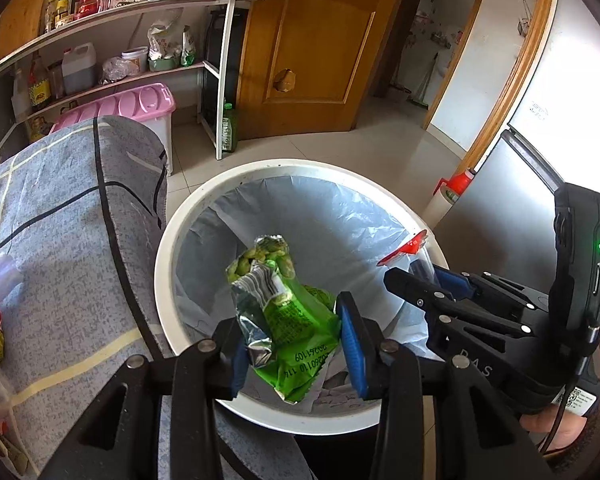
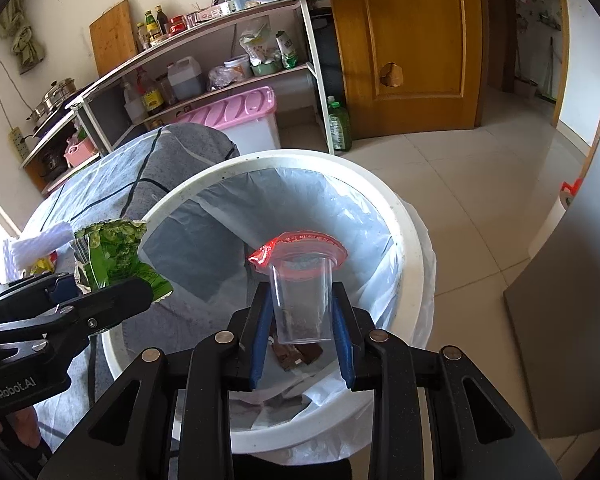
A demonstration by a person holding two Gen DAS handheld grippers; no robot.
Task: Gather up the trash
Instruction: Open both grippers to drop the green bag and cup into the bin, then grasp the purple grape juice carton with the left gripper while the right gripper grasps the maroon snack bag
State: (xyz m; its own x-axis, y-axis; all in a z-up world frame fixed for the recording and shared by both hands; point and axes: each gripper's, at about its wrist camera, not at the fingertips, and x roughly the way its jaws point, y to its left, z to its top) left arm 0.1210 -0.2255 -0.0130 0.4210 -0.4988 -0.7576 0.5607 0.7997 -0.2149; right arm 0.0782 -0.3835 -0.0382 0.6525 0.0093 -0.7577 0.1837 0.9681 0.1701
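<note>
White round plastic bin (image 2: 408, 216), clear liner: brown scraps inside | left tongs (image 1: 290, 344) pinching one green foil wrapper (image 1: 288, 312) | right tongs (image 2: 302, 320) pinching one clear red-lidded cup (image 2: 302, 300)

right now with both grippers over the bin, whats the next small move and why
Probably open the left gripper to drop the green snack wrapper: it hangs over the lined trash bin. The right gripper, holding the clear cup above the liner, can release after.

"GenRobot.AI" on left claw (image 2: 112, 300)
</note>
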